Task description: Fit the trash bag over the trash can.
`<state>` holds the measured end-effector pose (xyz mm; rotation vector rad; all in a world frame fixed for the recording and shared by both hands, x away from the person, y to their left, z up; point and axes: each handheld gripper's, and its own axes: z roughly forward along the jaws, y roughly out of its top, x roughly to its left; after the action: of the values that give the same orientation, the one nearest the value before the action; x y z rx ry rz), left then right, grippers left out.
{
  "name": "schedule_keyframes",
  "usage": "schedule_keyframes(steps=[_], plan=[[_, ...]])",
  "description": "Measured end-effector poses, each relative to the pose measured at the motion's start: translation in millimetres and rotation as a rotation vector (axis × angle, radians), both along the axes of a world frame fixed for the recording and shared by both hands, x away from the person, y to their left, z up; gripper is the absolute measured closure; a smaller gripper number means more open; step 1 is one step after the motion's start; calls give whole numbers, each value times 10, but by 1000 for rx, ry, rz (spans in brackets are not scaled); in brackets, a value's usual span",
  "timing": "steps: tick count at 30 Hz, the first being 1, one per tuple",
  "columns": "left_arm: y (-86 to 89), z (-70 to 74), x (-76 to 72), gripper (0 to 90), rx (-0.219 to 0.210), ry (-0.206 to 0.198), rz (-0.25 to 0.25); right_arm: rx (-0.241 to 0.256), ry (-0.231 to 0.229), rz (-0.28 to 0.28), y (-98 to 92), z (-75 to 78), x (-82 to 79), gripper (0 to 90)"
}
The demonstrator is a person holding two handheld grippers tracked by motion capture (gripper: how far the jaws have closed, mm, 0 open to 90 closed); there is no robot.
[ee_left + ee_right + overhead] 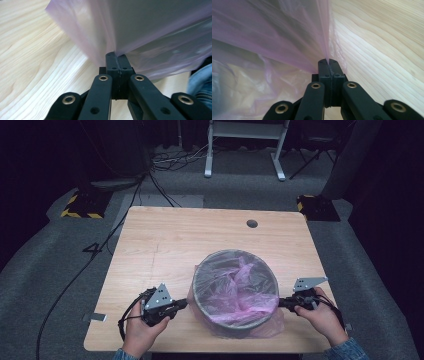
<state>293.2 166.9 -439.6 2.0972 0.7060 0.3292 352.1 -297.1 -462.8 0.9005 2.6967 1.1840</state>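
We hold a thin pink plastic bag (235, 290) draped over a round grey bin (200, 292) that stands between our two tools. The left gripper (116, 58) has its jaws pressed together on the film directly ahead of it; the right gripper (328, 61) pinches the film the same way. The bag looks light, soft, slippery and easily torn, so its loose edge is the place to grip.

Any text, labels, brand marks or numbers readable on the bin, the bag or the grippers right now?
None can be read.
Bin: no label shows.
Pink bag: plain film, no print.
Left gripper and right gripper: plain black, no lettering.
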Motion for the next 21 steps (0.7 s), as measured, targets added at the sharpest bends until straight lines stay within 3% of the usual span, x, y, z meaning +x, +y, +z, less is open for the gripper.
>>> schedule_keyframes(steps=[2,4,6,7,9,12,15,18,21], plan=[[35,-71,27,900,26,15,24,-55,7,-31,-27,-47,10,900],[79,-109,26,900,1,30,25,-63,33,-35,-52,-93,-6,900],[139,-101,-5,900,-56,16,24,-49,16,-31,-74,-83,-45,896],[157,-81,-23,899,-76,18,23,-30,-20,-34,-103,-40,-72,788],[163,-28,-62,694,-100,-2,27,31,-97,-48,-158,64,-118,557],[141,64,-132,436,-114,-33,-5,98,-174,-56,-239,245,-212,357],[84,158,-201,307,-126,-63,-56,125,-216,-4,-239,396,-348,299],[6,213,-185,265,-127,-69,-80,110,-233,76,-102,469,-460,295],[-86,243,-92,243,-113,-81,-81,87,-270,118,79,513,-477,328]])
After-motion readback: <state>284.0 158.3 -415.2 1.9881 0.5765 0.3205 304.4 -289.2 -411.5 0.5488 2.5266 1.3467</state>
